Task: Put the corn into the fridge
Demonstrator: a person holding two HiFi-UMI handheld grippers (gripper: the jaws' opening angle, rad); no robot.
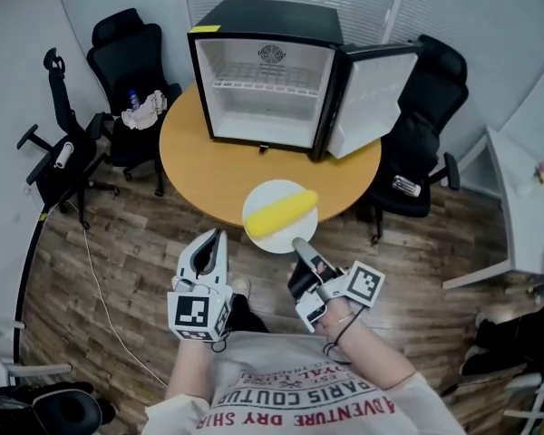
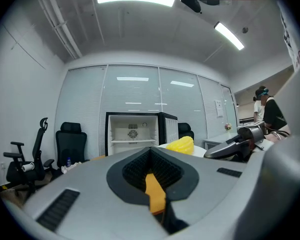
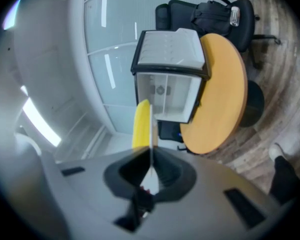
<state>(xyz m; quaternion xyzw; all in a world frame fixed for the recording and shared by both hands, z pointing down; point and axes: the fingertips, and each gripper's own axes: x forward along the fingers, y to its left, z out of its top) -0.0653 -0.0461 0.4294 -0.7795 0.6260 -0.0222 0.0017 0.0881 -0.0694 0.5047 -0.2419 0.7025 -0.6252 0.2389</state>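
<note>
A yellow corn cob (image 1: 281,212) lies on a round white plate (image 1: 272,193) held out just short of the table's near edge. My right gripper (image 1: 301,246) is shut on the plate's near rim; in the right gripper view the plate (image 3: 151,131) shows edge-on between the jaws, with the corn (image 3: 141,121) beside it. My left gripper (image 1: 216,239) is to the plate's left, shut and holding nothing. The black mini fridge (image 1: 263,89) stands on the round wooden table (image 1: 190,161), its door (image 1: 372,98) swung open to the right and its white inside bare. The left gripper view shows the corn (image 2: 181,145) and fridge (image 2: 132,134) ahead.
Black office chairs stand round the table: two at the left (image 1: 131,71) (image 1: 59,148), one behind the open door (image 1: 431,143). A white desk (image 1: 517,207) is at the right. A cable (image 1: 100,288) trails over the wooden floor. A person (image 2: 266,111) stands far off.
</note>
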